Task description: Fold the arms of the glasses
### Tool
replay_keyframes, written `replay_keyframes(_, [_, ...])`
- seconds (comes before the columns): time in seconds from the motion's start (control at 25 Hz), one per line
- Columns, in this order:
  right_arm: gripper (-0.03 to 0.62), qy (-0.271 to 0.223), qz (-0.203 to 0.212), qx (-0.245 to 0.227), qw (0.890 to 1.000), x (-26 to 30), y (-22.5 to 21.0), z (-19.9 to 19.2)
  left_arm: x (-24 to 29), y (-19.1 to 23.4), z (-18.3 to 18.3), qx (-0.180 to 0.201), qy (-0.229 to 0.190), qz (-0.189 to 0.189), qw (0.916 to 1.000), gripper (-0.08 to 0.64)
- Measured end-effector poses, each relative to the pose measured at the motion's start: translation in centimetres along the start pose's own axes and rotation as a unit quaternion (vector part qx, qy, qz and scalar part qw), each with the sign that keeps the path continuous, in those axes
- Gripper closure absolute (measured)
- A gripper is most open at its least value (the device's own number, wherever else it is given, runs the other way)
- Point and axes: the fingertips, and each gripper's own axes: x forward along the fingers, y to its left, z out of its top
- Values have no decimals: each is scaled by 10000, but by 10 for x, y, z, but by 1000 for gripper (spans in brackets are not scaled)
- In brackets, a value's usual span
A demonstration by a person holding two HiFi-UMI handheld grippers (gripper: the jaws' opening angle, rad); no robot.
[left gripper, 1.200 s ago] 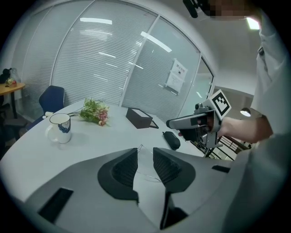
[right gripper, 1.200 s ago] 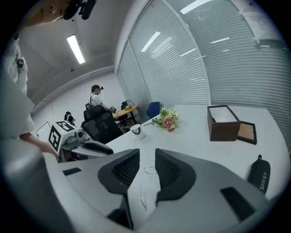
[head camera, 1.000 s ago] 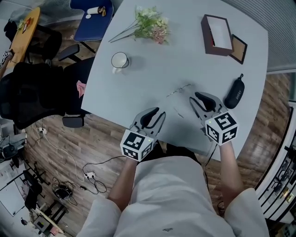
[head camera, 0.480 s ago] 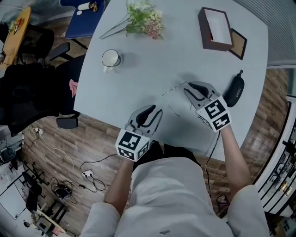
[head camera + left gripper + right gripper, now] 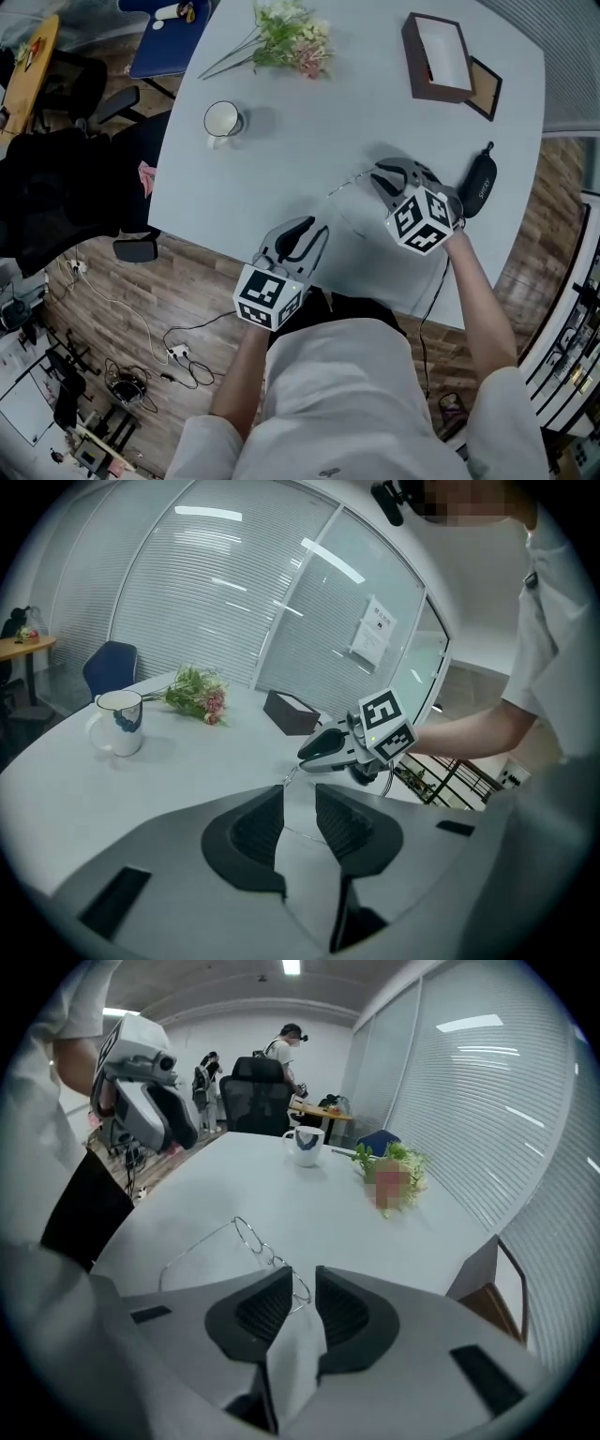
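Thin wire-rimmed glasses (image 5: 345,186) lie on the grey table (image 5: 281,159) with their arms spread. In the right gripper view the glasses (image 5: 251,1235) sit just ahead, and one lens rim reaches in between the jaws. My right gripper (image 5: 380,173) (image 5: 304,1277) points steeply down at them. Its jaws have just been closing, with a gap still showing and the pads not pressing on the rim. My left gripper (image 5: 314,230) (image 5: 300,794) hovers open near the table's front edge. A thin wire arm (image 5: 298,831) of the glasses crosses the table between its jaws.
A black glasses case (image 5: 476,183) lies just right of my right gripper. Farther back are a white mug (image 5: 221,120), a bunch of flowers (image 5: 291,42), an open brown box (image 5: 436,56) and a small frame (image 5: 484,89). Black office chairs (image 5: 56,197) stand off the table's left.
My right gripper has rolled over and dropped toward the table at the glasses, its marker cube now turned. The left gripper has stayed almost still.
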Motion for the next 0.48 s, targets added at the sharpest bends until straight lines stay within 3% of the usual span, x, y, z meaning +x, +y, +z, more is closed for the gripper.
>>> replay_keyframes(0.16, [528,231,4,-539,9983,9,2,-4,3,3,-4,-5,68,8,10000,442])
replay_keyframes(0.48, [541,385,77,-760,9963,17,4,-11,7,4,-6,-64,86,9,9999,442])
